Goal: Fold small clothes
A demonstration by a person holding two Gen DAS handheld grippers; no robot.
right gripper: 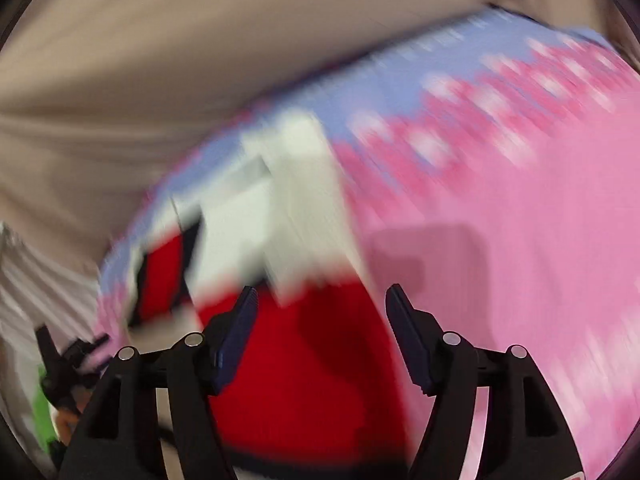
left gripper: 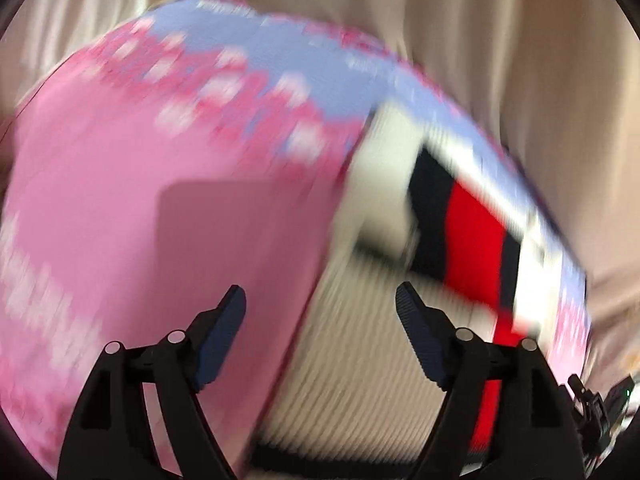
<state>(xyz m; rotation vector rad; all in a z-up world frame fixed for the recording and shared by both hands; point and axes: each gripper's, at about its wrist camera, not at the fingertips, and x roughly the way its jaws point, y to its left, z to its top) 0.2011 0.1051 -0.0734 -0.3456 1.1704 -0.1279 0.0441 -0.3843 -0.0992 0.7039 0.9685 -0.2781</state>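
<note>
My fingers [left gripper: 224, 336] are matt black plastic with ribbed dark-blue pads and small shiny metal pins at the joints. Under me the mat [left gripper: 100, 208] looks like smooth, matt pink and lilac cloth, and the garment [left gripper: 360, 368] on it is ribbed white knit with matt red and black panels. The sheet [right gripper: 160, 60] behind is beige cloth, softly creased.

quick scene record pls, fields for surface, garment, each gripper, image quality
surface: pink and lilac patterned mat on beige cloth
garment: small white, red and black piece, lying on the mat
left gripper: open, nothing between the fingers
right gripper: open, above the red part
image quality: heavy motion blur in both views
</note>
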